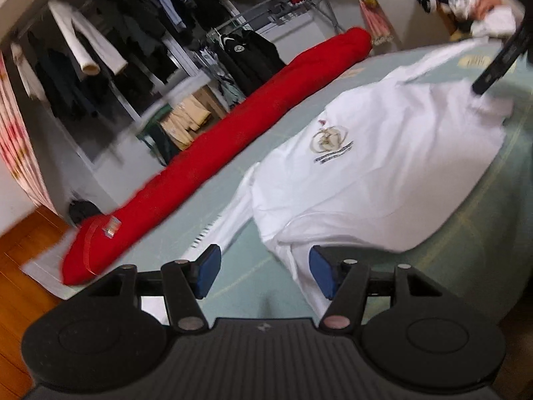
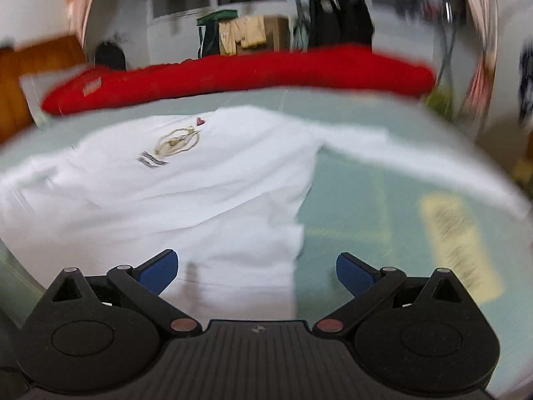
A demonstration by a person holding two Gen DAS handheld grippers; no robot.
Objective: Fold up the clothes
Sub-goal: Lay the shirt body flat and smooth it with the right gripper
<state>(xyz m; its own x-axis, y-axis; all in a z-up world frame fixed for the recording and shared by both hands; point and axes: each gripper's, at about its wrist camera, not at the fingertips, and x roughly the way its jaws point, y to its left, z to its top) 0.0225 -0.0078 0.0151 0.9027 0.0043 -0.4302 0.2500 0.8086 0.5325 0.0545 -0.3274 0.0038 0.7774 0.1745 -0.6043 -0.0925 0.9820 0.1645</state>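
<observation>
Presently, nearest the left wrist camera, the left gripper (image 1: 265, 275) hangs with its blue pads spread and nothing pinched between them; one edge of the white shirt (image 1: 383, 166) lies just beside the right-hand pad, and whether the cloth touches it cannot be told. The right gripper (image 2: 257, 271) likewise stands with its fingers spread wide over the shirt's near edge, gripping nothing. In my judgement both tools are held open and tilted downward so that each may take a fresh hold on the garment for the next fold.

The shirt lies on the pale green surface (image 1: 240, 183), printed logo (image 1: 329, 141) uppermost, its body partly bunched and not yet squared. One sleeve (image 2: 416, 160) stretches out flat towards the right in the right wrist view, apparently laid clear so it can be folded in. The fold, by this evidence, is at an early stage.

Beyond the shirt, a long red roll of cloth (image 1: 216, 166) runs along the far edge of the surface, well apart from the work. Farthest off, dark garments (image 1: 133, 33) hang on a rack against the wall. The right wrist view is blurred; finer detail is not confirmed.
</observation>
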